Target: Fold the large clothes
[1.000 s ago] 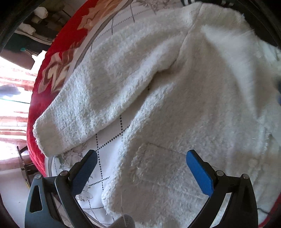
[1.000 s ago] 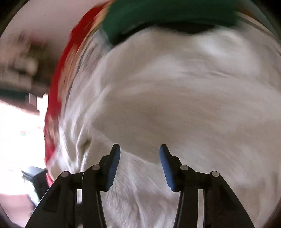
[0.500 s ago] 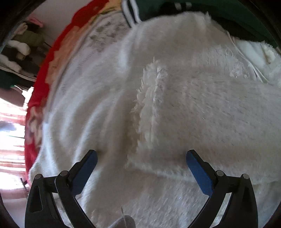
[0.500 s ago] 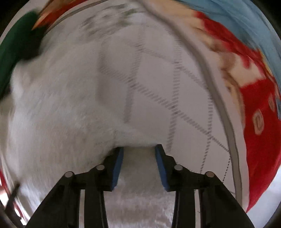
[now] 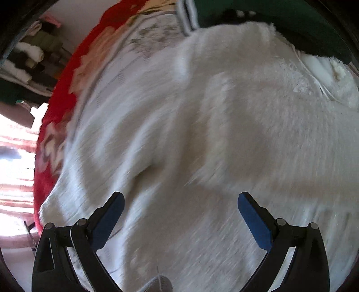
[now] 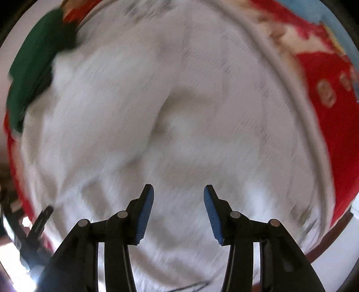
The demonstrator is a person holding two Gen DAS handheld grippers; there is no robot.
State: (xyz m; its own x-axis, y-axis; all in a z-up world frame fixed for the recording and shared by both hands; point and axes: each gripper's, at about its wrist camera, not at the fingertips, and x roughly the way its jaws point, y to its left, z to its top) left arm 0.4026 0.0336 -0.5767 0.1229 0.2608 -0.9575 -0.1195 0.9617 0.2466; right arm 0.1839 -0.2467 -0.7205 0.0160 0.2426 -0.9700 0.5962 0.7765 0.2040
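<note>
A white fluffy sweater (image 5: 246,134) lies spread on the bed and fills most of both blurred views. My left gripper (image 5: 181,197) hangs over its body, pointing steeply down, jaws wide open with nothing between them. In the right wrist view the sweater (image 6: 112,125) bulges into a soft fold near the middle. My right gripper (image 6: 178,188) hovers just above it. Its jaws are opening, and no fabric is pinched between the blue pads (image 6: 145,209).
The bed has a red patterned bedspread (image 5: 58,96) with a white quilted centre (image 5: 152,38). A dark green garment (image 5: 269,20) lies at the far edge, against the sweater's collar. Shelves with folded clothes (image 5: 29,56) stand beyond the bed's left edge.
The left view slid from the outstretched sleeve onto the sweater's body. The right gripper held a fold of white fabric half a second ago; its jaws have widened and the fabric is free.
</note>
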